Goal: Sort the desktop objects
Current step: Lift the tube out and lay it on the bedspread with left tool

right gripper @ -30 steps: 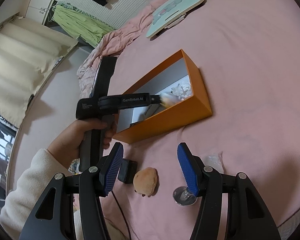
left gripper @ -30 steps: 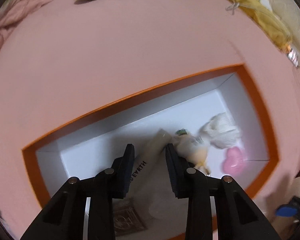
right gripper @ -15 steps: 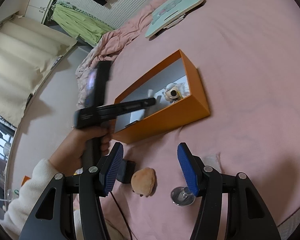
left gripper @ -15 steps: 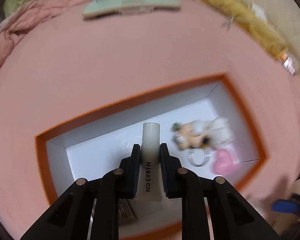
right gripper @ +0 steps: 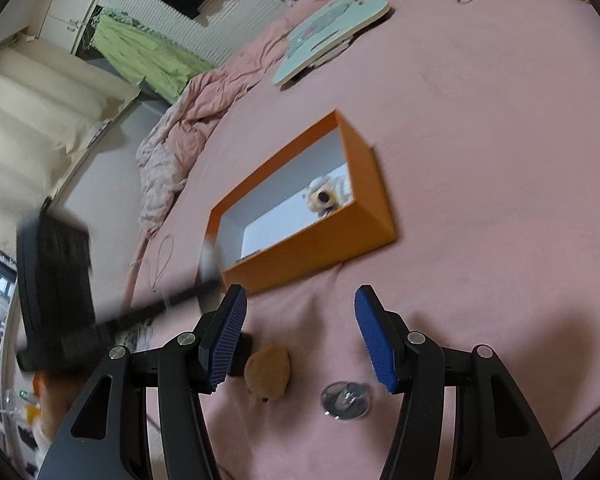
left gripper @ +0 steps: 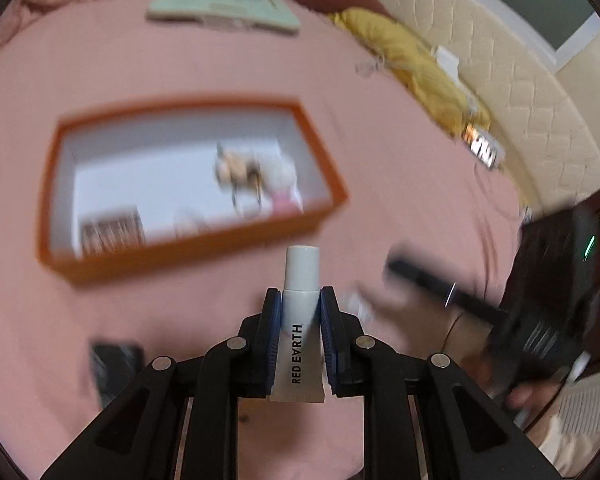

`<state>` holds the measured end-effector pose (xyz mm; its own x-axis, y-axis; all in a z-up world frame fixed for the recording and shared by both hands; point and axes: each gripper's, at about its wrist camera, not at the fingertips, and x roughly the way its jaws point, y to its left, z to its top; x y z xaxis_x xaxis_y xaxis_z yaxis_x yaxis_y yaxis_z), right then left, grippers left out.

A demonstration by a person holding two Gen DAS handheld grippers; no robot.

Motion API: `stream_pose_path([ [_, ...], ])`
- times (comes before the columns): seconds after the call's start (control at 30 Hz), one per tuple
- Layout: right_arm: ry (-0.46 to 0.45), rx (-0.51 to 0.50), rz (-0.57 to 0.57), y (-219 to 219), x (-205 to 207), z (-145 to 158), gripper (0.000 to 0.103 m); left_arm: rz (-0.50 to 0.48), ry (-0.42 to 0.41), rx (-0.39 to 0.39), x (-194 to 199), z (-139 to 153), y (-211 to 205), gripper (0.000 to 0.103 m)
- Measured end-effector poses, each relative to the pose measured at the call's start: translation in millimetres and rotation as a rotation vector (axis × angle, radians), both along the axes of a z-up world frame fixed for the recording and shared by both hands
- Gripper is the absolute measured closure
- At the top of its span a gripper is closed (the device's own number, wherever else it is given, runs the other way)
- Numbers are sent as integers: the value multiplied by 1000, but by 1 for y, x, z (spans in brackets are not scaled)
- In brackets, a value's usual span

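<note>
Left tool (left gripper: 300, 312): jaws closed on a white tube (left gripper: 301, 304), pads pressed against both its sides — cap end pointing forward, past the fingertips. In the right wrist view this tool appears blurred at the left.

Right tool (right gripper: 298, 336): jaws spread wide, blue pads (right gripper: 227, 336) facing each other, nothing between them — held low over the bed, pointing forward.

Both wrist cams look fwd/down over pink bed (right gripper: 480, 128), sharing orange box (left gripper: 188, 268) (right gripper: 316, 240), R view sharper
</note>
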<state>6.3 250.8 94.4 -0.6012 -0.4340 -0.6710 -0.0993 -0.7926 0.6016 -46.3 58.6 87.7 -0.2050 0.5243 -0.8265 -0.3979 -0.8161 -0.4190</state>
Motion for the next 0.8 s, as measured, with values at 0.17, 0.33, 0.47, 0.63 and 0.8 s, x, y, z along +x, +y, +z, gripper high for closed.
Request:
stream_pose_path([
  [0.17, -3, 28, -51, 11, 1, 1, 45, -6, -36, -46, 35, -43, -1, 86],
  [0.33, -11, 52, -50, 9, -2, -1, 45, -30, 20, -90, 50, -52, 4, 76],
  [0.47, -11, 88, -35, 4, -2, -1, 45, 15, 122, 30, 50, -28, -10, 39],
  [0.63, 14, 166, -12, -4, -1, 3, 45, 108, 288, 13, 37, -1, -36, 20],
  [0.8, 45, 297, 57, -25, 0, 7, 45, 353, 257, 35, 22, -10, -85, 20],
])
